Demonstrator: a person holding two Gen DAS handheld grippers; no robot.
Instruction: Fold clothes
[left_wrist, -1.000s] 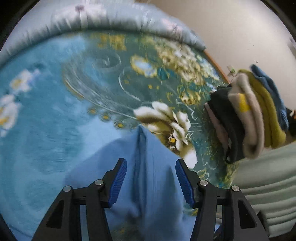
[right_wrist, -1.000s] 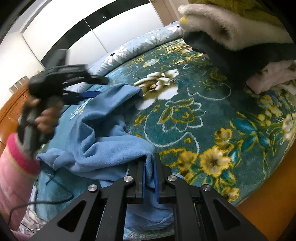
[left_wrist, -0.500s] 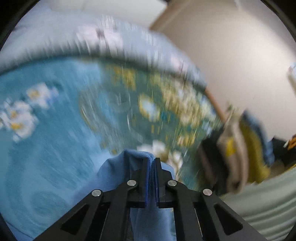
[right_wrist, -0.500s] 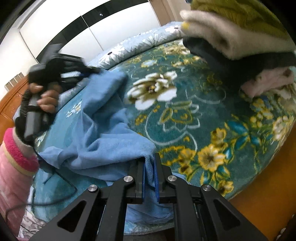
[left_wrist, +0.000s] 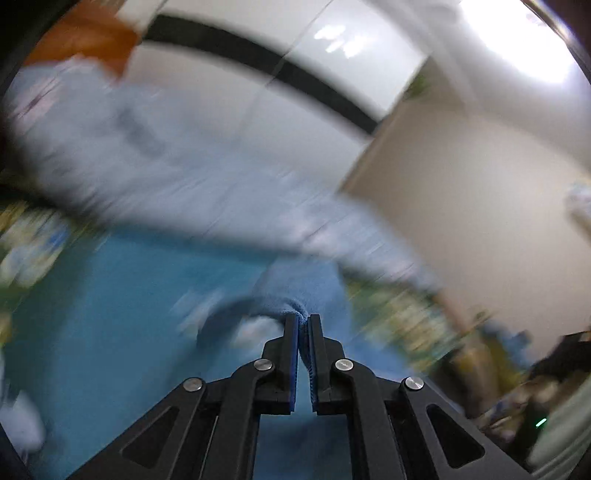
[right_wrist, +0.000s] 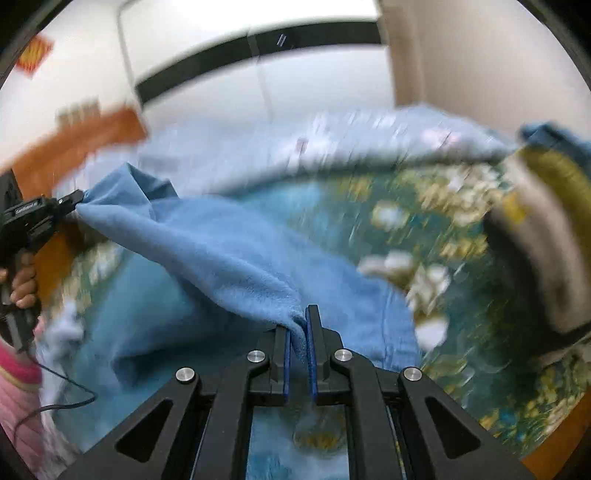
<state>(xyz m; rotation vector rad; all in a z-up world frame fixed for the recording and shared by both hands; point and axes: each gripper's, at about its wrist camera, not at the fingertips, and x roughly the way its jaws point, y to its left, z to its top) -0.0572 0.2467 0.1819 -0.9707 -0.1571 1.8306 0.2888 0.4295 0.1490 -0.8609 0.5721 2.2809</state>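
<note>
1. Teal floral bedspread (right_wrist: 436, 236) covers the bed below me, with a white wardrobe (right_wrist: 229, 96) behind it.
2. My right gripper (right_wrist: 297, 332) pinches one edge of the blue fleece garment (right_wrist: 229, 251).
3. My left gripper (left_wrist: 303, 325) pinches another edge, at far left in the right view.
4. The garment hangs stretched between them above the bedspread.
5. A stack of folded clothes (right_wrist: 532, 236) sits right.

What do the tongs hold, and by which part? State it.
Both tongs are shut on the blue garment: the right tongs pinch a bunched edge, the left tongs another edge at its far end. It stretches between them.
</note>
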